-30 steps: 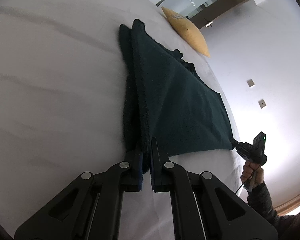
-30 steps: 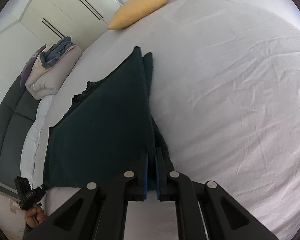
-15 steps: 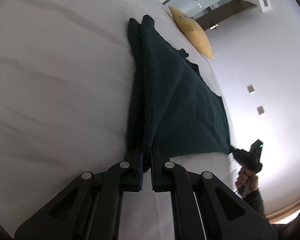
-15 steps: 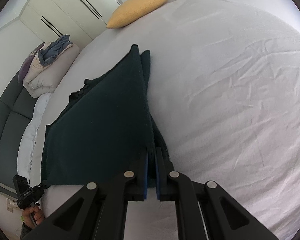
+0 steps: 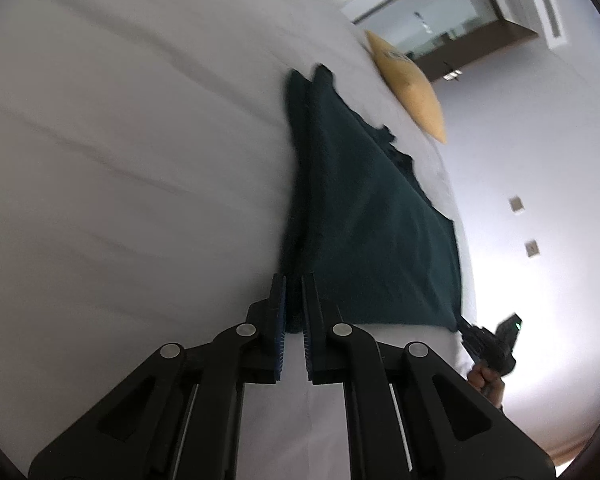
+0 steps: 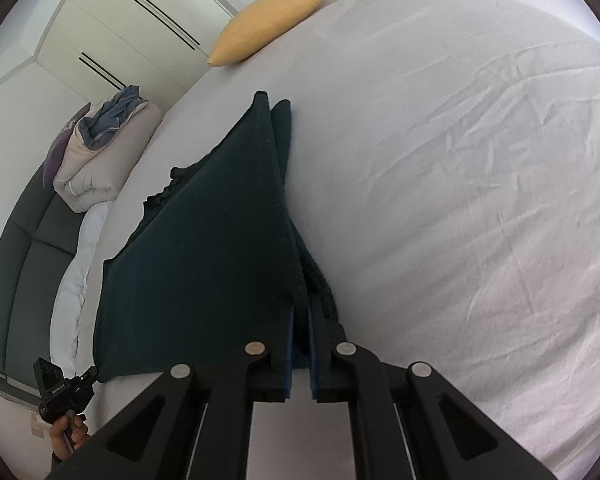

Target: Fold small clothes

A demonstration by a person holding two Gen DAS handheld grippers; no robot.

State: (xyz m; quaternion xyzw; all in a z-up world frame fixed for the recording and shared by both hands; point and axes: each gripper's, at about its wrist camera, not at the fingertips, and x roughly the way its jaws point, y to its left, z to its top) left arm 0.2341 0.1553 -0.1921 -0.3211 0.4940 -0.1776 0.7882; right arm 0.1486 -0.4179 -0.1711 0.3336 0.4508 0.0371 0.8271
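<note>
Jaws: both sets pinched down on cloth. Your left gripper (image 5: 294, 304) grips one near corner of the dark green garment (image 5: 364, 216), layers bunched between the pads; your right gripper (image 6: 300, 320) grips the other near corner the same way. Narrow slit between each pair, filled with fabric. Each gripper also shows in the other's view, small, at the far end of the near hem, with a hand wrapped round its grip.

Bed (image 6: 460, 200): white sheet, lightly creased, carries everything. Garment lies well in from the yellow pillow (image 6: 272, 20), near hem lifted and drawn taut between your two grippers, far end resting on the sheet in a doubled point. Folded duvet pile (image 6: 100, 160) sits off the garment's left side, clear of the work.

Handling, as a judgement: soft, knit-like, fairly thick, light. It sags and will not hold shape alone; no breakage risk. Rough weave should grip well, but stacked layers can creep apart, so take hold at the corners through every layer, as you do now. Keep the hem taut or the middle will droop and wrinkle when laid over.
</note>
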